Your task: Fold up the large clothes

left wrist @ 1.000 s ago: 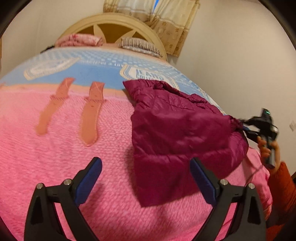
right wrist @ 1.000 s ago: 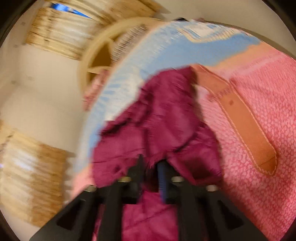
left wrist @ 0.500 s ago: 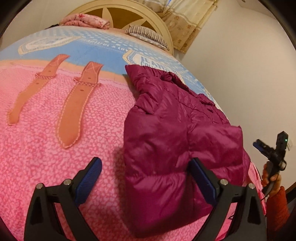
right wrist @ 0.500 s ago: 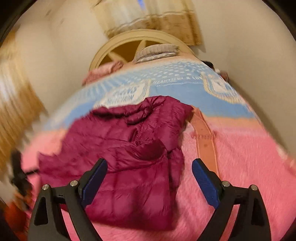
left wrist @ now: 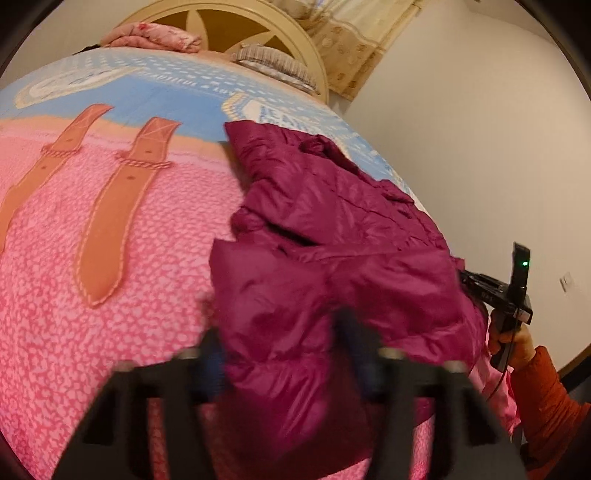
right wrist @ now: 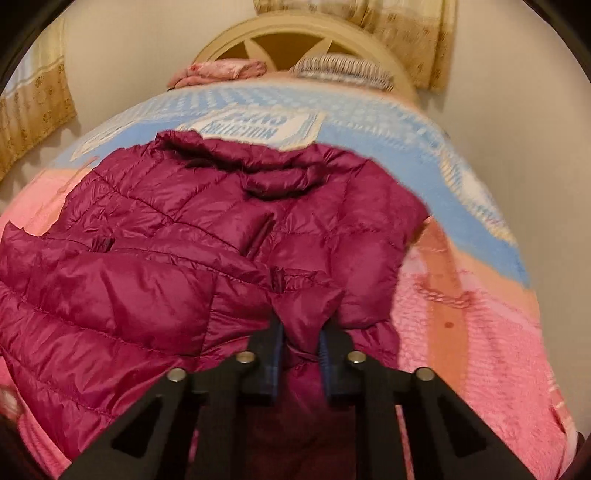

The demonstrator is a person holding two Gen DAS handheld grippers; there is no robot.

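Observation:
A magenta puffer jacket (left wrist: 332,258) lies crumpled on the right half of the bed, hood toward the headboard. My left gripper (left wrist: 280,339), blurred, is at its near hem. Its jaws are closing, with a thick bunch of fabric bulging between the fingers. In the right wrist view the jacket (right wrist: 184,229) fills the left and middle. My right gripper (right wrist: 302,328) is closing too, its blue pads pinching a narrow fold at the jacket's near edge. A hand in an orange sleeve (left wrist: 543,384) holds that gripper at the jacket's right side.
The pink bedspread (left wrist: 74,332) with orange strap patterns (left wrist: 110,236) stretches to the left of the jacket. A blue band, two pillows (right wrist: 340,68) and a cream headboard (left wrist: 236,22) lie beyond. A white wall (left wrist: 480,147) and curtains close off the right.
Both grippers stood wide open half a second ago and now clamp the jacket's near edge. The right gripper came in close over the jacket. The left one sank toward the hem.

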